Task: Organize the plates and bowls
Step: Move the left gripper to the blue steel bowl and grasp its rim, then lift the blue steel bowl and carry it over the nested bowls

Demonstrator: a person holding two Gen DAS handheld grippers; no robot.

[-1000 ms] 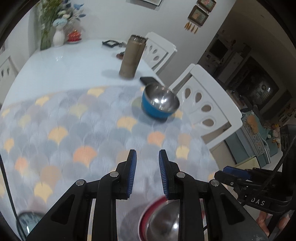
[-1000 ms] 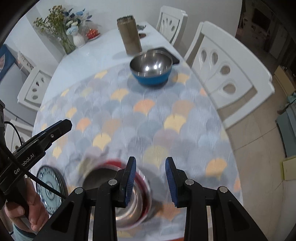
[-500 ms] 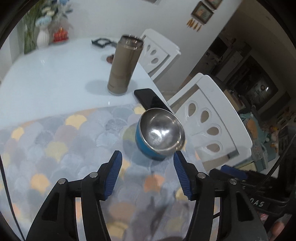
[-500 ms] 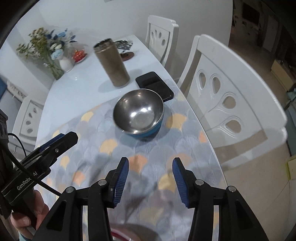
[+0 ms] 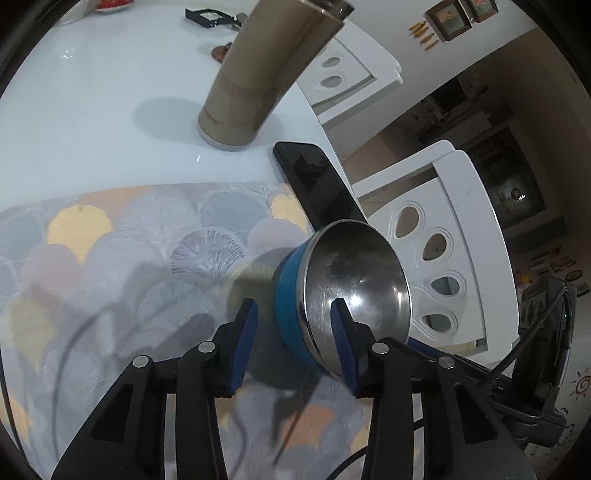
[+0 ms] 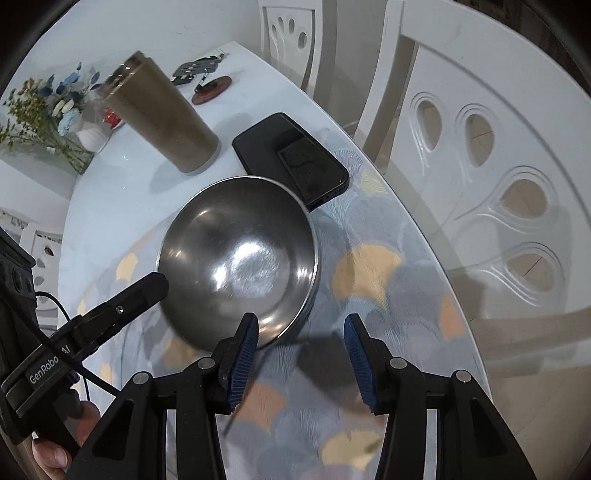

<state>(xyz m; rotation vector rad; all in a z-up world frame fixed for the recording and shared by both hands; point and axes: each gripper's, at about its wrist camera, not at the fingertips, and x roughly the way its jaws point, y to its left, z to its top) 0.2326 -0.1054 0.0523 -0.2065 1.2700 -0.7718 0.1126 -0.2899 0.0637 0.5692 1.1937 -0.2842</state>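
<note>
Seen from the left wrist, the left gripper straddles the bowl's near rim, jaws closing, pads not yet pressing. That bowl sits near the table's right edge, just before a phone and tumbler.

From the right wrist, the right gripper is spread, its left finger over the bowl's rim, gripping nothing; the left gripper reaches the bowl's left side.

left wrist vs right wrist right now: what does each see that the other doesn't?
Left wrist only: framed pictures on the wall and a dark room behind.
Right wrist only: a white vase of flowers, and the left claw reaching to the bowl's rim.
Both: the blue-sided steel bowl, tan metal tumbler, black phone and white chairs.
</note>
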